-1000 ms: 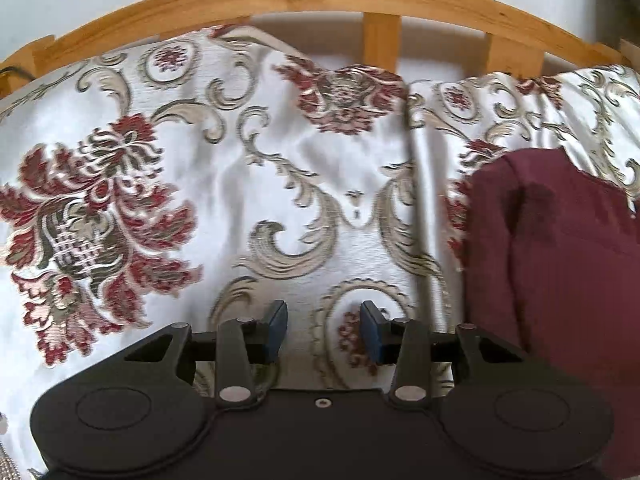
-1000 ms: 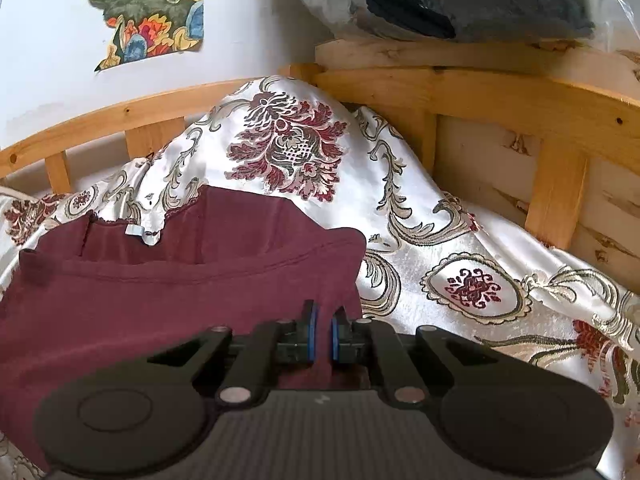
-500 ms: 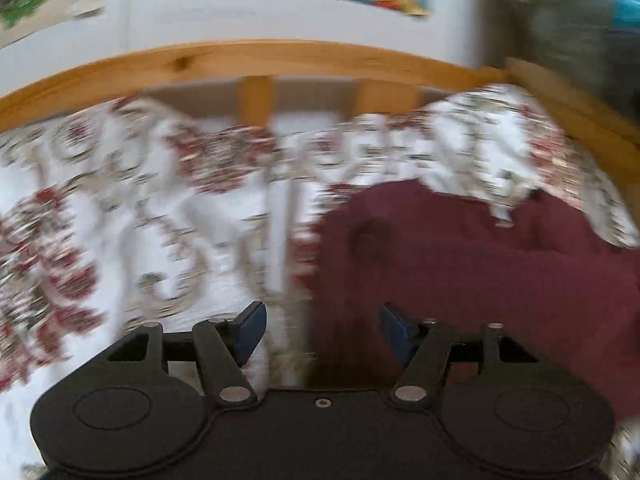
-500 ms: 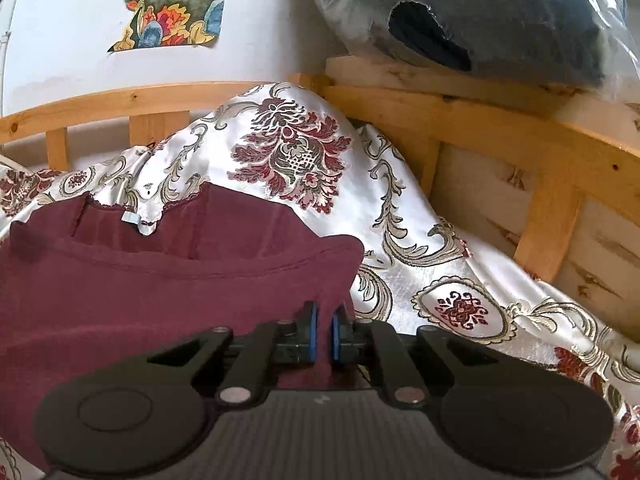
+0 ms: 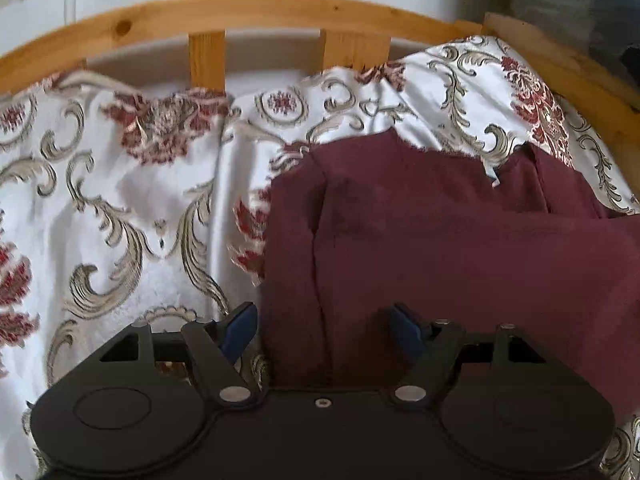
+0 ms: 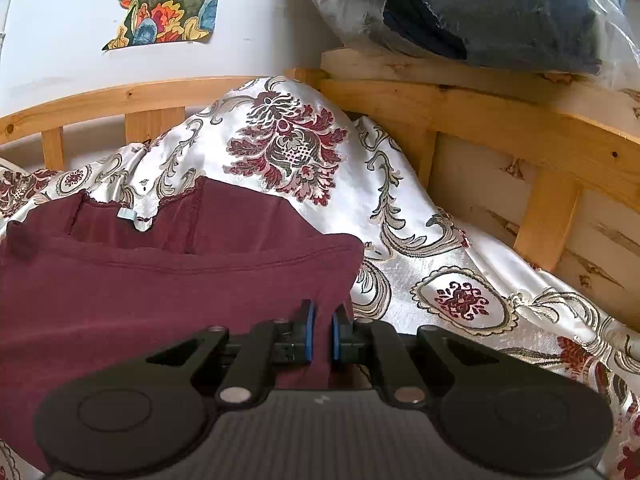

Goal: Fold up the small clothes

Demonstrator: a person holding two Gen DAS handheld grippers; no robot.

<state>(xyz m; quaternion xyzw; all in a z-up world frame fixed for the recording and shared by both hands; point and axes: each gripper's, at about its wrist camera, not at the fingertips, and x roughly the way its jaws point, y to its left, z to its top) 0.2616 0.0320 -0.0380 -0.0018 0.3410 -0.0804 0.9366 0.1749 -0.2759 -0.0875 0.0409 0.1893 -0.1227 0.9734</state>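
A maroon garment (image 5: 460,248) lies partly folded on a floral satin bedspread (image 5: 120,200). In the left wrist view my left gripper (image 5: 324,330) is open, its jaws wide apart on either side of the garment's left edge. In the right wrist view the same garment (image 6: 140,288) fills the lower left, with a hemmed edge folded over and a small white label near the neckline. My right gripper (image 6: 321,338) is shut on the garment's right corner, cloth pinched between the blue pads.
A wooden slatted bed frame (image 5: 248,12) runs along the back and the right side (image 6: 500,120). A plastic-wrapped dark bundle (image 6: 480,12) rests on the right rail. A colourful picture (image 6: 164,4) hangs on the white wall.
My left gripper has swung right from bare bedspread to the garment's left edge and its jaws have opened wider. My right gripper stays shut on the garment's corner, barely moved.
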